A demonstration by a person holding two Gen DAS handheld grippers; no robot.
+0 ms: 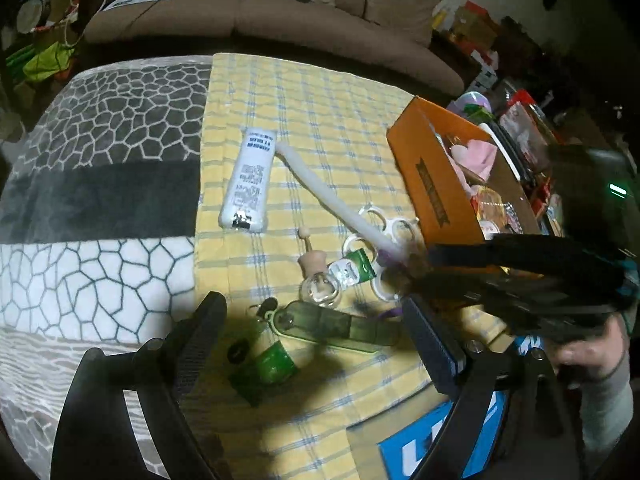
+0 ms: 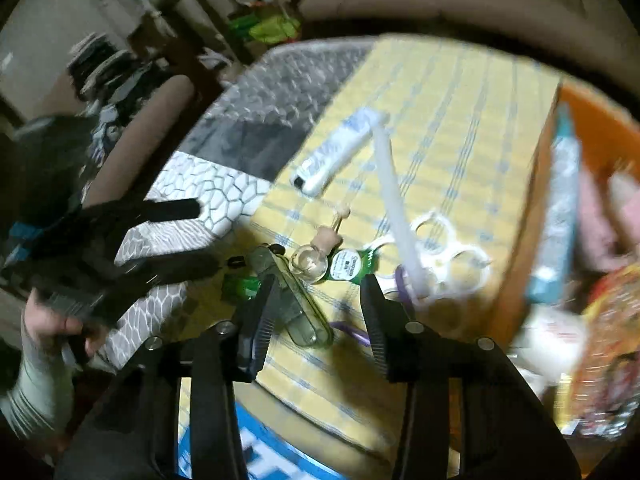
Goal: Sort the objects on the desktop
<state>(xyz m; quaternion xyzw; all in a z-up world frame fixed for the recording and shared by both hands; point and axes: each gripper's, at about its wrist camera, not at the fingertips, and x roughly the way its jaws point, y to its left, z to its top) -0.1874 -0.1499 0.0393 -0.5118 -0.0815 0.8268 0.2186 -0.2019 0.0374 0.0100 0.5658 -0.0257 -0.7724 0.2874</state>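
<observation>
Small objects lie on a yellow checked cloth (image 1: 320, 100): a white tube (image 1: 248, 178), a long white stick (image 1: 332, 196), white plastic rings (image 1: 394, 232), a round glass bottle with a wooden stopper (image 1: 320, 286), a green sachet (image 1: 354, 268), a translucent green case (image 1: 340, 326) and a green item (image 1: 266, 364). My left gripper (image 1: 316, 332) is open above the green case. My right gripper (image 2: 318, 296) is open and empty over the same case (image 2: 292, 300); it also shows in the left wrist view (image 1: 424, 276).
An orange cardboard box (image 1: 432, 184) with several items inside stands at the cloth's right edge. A grey and white patterned blanket (image 1: 100, 200) covers the left part. A brown sofa (image 1: 260, 12) is behind. A blue and white label (image 1: 440, 440) lies near the front.
</observation>
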